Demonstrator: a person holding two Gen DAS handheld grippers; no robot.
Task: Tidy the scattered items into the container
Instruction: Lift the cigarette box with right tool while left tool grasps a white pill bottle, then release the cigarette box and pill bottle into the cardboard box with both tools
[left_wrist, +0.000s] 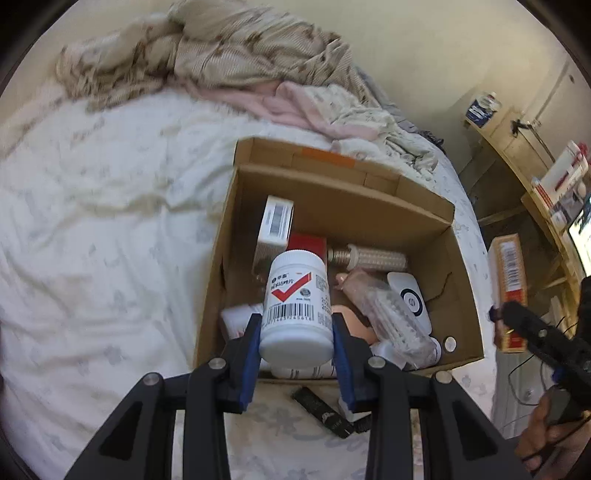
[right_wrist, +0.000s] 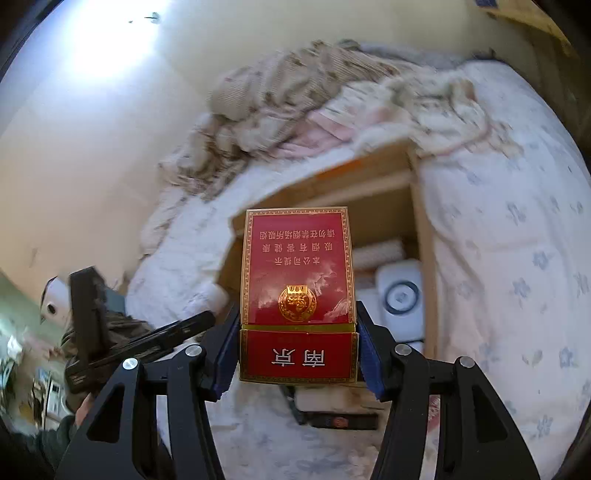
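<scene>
My left gripper (left_wrist: 297, 343) is shut on a white pill bottle (left_wrist: 295, 314) with a red tick label, held above the near edge of an open cardboard box (left_wrist: 424, 206) on the bed. Inside the box lie a white barcode carton (left_wrist: 275, 225), a ribbed clear tube (left_wrist: 369, 258), a white round-marked device (left_wrist: 410, 302) and other items. My right gripper (right_wrist: 297, 347) is shut on a red and gold cigarette pack (right_wrist: 297, 280), held above the same cardboard box (right_wrist: 421, 229). In the left wrist view that red pack (left_wrist: 509, 291) shows at the right, beyond the box.
A black flat item (left_wrist: 321, 410) lies on the flowered sheet (left_wrist: 92, 258) just before the box. Crumpled blankets (left_wrist: 229, 51) pile up at the bed's far end. Wooden shelves (left_wrist: 535, 158) with boxes stand to the right. A person's hand (left_wrist: 550, 435) holds the right gripper.
</scene>
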